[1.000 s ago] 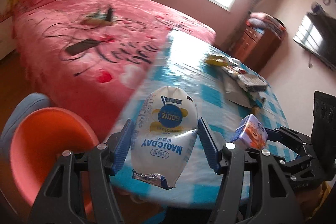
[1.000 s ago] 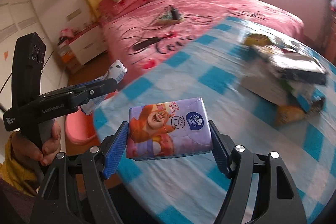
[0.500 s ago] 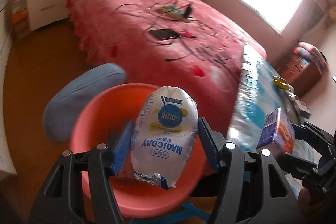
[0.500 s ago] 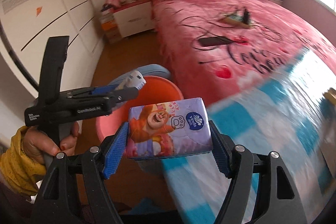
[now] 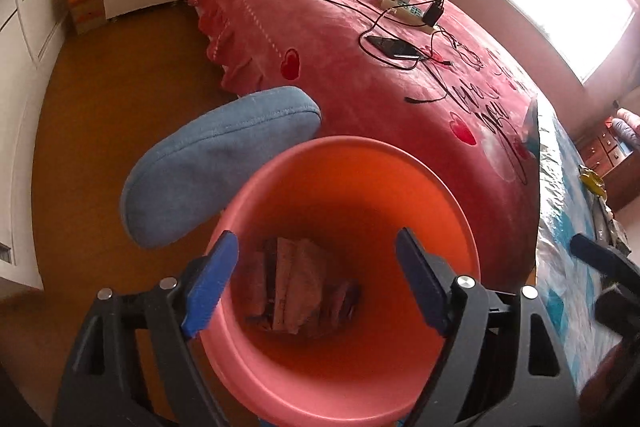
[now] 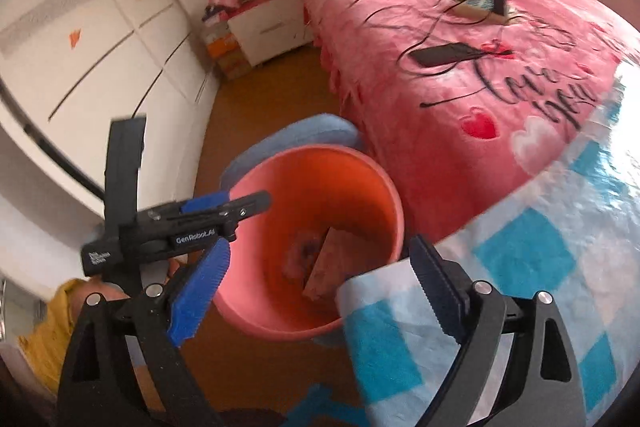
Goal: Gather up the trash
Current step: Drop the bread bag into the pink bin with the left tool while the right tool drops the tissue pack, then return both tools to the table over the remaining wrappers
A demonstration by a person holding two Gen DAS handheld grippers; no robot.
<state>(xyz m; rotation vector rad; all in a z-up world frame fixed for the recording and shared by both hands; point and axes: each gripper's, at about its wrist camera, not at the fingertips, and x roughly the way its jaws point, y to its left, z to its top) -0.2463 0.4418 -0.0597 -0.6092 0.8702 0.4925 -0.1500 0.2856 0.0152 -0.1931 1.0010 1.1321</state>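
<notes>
I have both grippers spread with nothing between the pads. My left gripper (image 5: 316, 283) hangs directly over the mouth of the pink bin (image 5: 352, 163), which fills the lower centre of its view, with trash (image 5: 296, 287) lying at the bottom. My right gripper (image 6: 316, 287) sits at the bench (image 6: 520, 267) corner, the bin ahead and slightly left. More trash, I judge, lies along the bench at the right edge of the frame, so the right gripper is nearer.
</notes>
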